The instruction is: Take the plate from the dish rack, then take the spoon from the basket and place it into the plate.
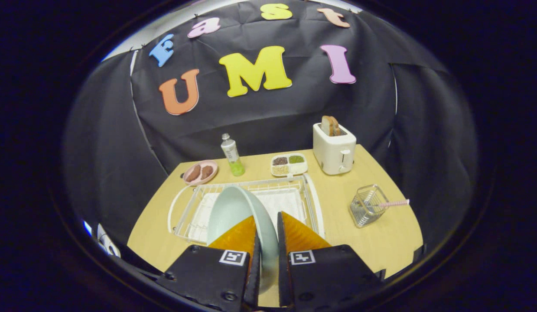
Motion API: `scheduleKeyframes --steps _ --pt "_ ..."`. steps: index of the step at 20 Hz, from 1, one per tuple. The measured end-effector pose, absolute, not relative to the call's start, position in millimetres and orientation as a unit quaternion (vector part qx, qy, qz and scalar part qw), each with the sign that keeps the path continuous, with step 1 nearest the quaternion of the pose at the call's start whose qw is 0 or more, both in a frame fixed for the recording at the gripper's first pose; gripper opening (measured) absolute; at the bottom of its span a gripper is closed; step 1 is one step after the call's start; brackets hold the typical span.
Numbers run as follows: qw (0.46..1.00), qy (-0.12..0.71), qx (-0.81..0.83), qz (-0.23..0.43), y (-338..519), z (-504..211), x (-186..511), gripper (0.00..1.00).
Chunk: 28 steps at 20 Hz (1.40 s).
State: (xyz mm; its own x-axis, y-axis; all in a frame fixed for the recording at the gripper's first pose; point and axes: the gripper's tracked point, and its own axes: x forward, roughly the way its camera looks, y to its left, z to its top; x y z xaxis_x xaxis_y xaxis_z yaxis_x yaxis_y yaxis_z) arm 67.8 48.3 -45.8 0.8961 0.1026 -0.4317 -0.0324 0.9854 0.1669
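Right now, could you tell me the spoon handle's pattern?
Pink-and-white stripes, on the spoon in the basket; gripper view.

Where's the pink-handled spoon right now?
The pink-handled spoon stands in the clear wire basket on the wooden table, right of the white dish rack, before the toaster.

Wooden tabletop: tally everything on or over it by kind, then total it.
Plates: 2, pale green plate clamped by the gripper, pink plate of brown food
White wire dish rack: 1
Clear wire basket with pink spoon: 1
White toaster: 1
Green bottle: 1
Divided tray: 1
Total: 7
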Motion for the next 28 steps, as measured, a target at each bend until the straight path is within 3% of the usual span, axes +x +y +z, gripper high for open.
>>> scheduleKeyframes --steps 4,9,16,22,26,28 --pt "0.970 0.218 0.087 0.055 46.1 -114.2 43.5 0.23" --pt "0.964 0.241 0.104 0.034 26.0 -189.4 45.9 0.23" --pt "0.958 0.266 0.108 0.009 -8.2 -234.7 52.8 0.19" --pt "0.970 0.225 0.087 0.003 -26.0 -226.6 59.0 0.17" --pt "0.975 0.202 0.095 0.003 -43.8 -212.3 63.6 0.29" --pt "0.979 0.182 0.088 -0.009 -60.4 -201.7 65.9 0.53"
